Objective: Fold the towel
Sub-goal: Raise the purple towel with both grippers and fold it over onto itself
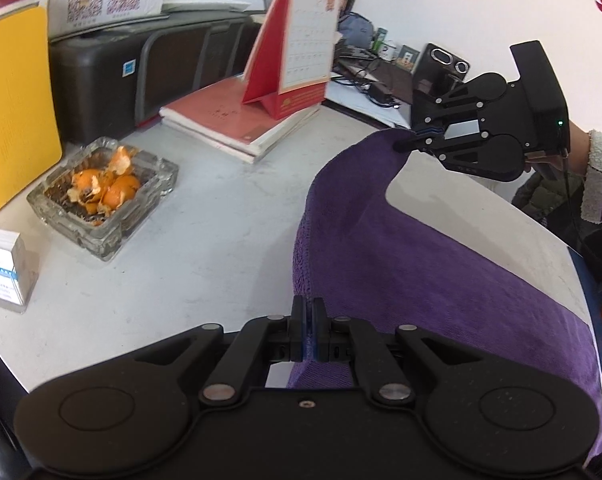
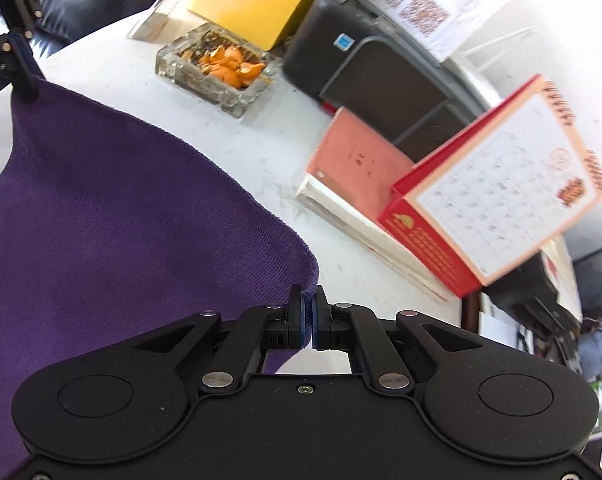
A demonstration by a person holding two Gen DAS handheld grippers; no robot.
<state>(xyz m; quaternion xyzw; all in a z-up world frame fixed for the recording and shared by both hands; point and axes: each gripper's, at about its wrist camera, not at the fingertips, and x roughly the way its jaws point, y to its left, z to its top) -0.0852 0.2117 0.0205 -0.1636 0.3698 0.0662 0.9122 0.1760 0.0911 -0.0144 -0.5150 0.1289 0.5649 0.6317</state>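
A purple towel (image 1: 381, 248) hangs lifted by two corners above a white table (image 1: 181, 272). My left gripper (image 1: 309, 312) is shut on the near corner, with purple cloth pinched between its pads. In the left wrist view the right gripper (image 1: 405, 145) is at the upper right, shut on the far corner, held by a hand in a fleece-cuffed sleeve. The right wrist view shows the towel (image 2: 113, 216) sagging between the two grips. There the right gripper (image 2: 309, 306) clamps one corner. The left gripper (image 2: 25, 88) at the top left clamps the other.
A glass ashtray (image 1: 101, 192) full of orange peel sits left of the towel. Red notebooks (image 1: 237, 120) with a standing desk calendar (image 1: 297, 44) lie behind. A black printer (image 1: 149, 72), a yellow folder (image 1: 9, 120) and a card box (image 1: 5, 276) line the back and left edge.
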